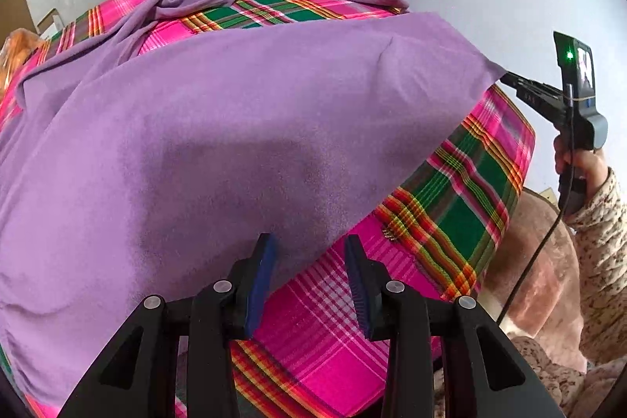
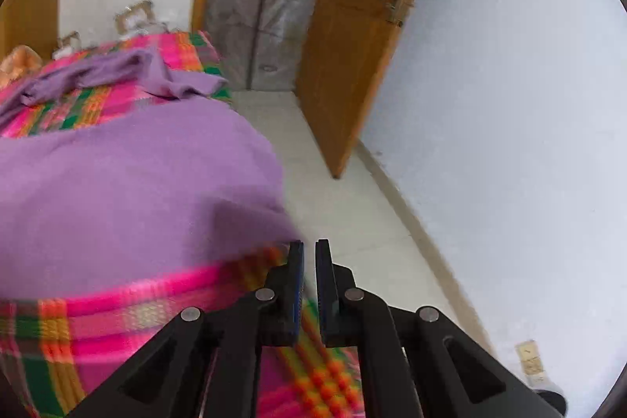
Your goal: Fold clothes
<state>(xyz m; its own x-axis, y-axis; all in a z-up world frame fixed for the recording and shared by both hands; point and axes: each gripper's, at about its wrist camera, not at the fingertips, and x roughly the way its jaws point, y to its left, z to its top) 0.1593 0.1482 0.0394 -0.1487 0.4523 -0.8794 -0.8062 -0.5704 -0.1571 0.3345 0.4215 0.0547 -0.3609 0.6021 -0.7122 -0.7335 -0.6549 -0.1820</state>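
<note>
**A:** So where's the cloth (image 1: 219, 128) sitting right now? Purple thing, right?

**B:** Yep, purple, kind of fleecy. It's spread over a bed with a loud pink, green and orange plaid cover (image 1: 462, 198). The near part is a big smooth panel, and farther back the rest of it lies bunched and wrinkled on the plaid. From the right wrist view the cloth (image 2: 129, 190) fills the left side, with its edge running down to just beside the fingertips.

**A:** And the hand-held grippers?

**B:** The left hand-held gripper (image 1: 311, 253) has its jaws apart, roughly half open. The cloth's lower edge runs past the left blue pad; I don't see the pads pressing on it, so nothing looks gripped there. The right hand-held gripper (image 2: 309, 253) is almost fully closed, just a thin slit between the pads. In the left wrist view you can see the same tool (image 1: 505, 78) off to the right with its tip right at the cloth's corner, and that corner is pulled out to a point, so it looks pinched there.

**A:** Anything of the person?

**B:** A hand (image 1: 584, 167) on the right tool's grip, and a speckled knit sleeve (image 1: 599, 222). Orange door (image 2: 352, 38) stands open in the back, pale wall on the right.
</note>
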